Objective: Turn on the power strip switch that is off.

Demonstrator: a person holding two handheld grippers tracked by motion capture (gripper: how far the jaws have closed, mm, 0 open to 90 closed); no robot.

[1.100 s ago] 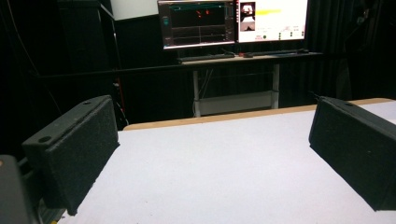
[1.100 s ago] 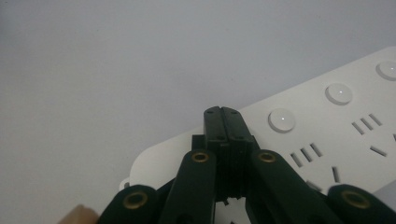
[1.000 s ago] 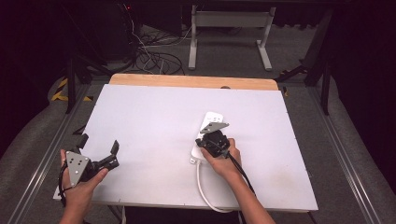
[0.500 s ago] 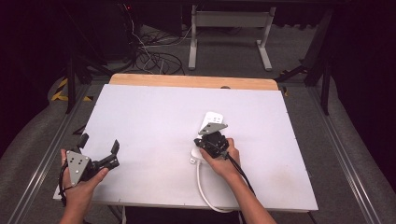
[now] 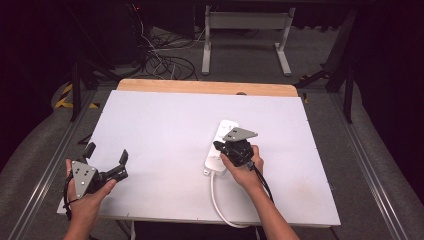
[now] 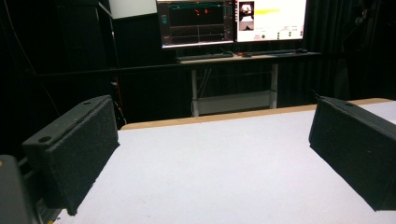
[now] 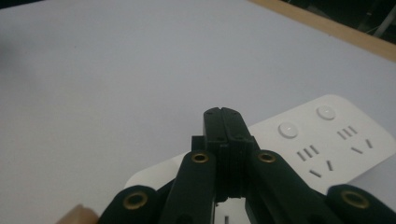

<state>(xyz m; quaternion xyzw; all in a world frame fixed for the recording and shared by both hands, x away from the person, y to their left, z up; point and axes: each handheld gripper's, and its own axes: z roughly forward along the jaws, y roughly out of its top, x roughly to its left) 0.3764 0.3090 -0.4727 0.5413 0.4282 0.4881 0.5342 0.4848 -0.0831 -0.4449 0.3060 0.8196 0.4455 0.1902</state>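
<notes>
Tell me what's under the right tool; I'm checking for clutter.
A white power strip lies under the right tool, its sockets and two round buttons showing beyond the shut jaws. The tool covers the strip's near part.

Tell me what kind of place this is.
Probably a lab or recording studio, not a home: a white work table ringed by dark curtains, monitors showing graphs on a desk behind it, loose cables on the floor, and a white power strip on the table.
</notes>
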